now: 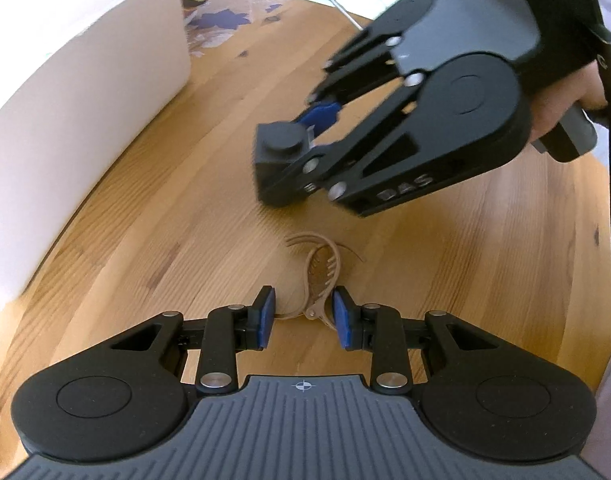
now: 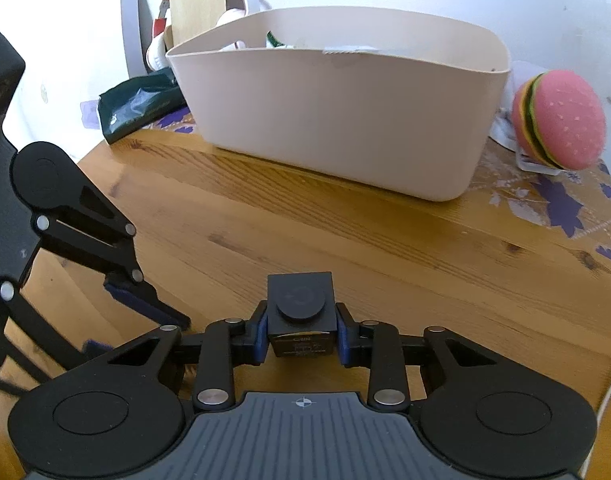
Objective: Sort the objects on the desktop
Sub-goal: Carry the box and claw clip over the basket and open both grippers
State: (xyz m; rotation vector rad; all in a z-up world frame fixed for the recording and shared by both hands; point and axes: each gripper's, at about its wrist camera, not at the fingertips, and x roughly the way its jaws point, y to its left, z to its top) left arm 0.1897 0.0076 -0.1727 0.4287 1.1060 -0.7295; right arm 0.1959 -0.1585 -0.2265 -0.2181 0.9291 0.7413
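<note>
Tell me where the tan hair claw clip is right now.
In the left wrist view, the tan hair claw clip lies on the wooden table between the open fingers of the left tool, just below the black cube the right tool holds.

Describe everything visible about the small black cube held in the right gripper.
The black cube is a small matte block, apparently plastic, with a raised round disc on one face and a printed label, too blurred to read, on the face nearest the camera. The right gripper clamps it between blue pads on two opposite sides. It seems held just above the wooden table, short of the beige bin.
</note>
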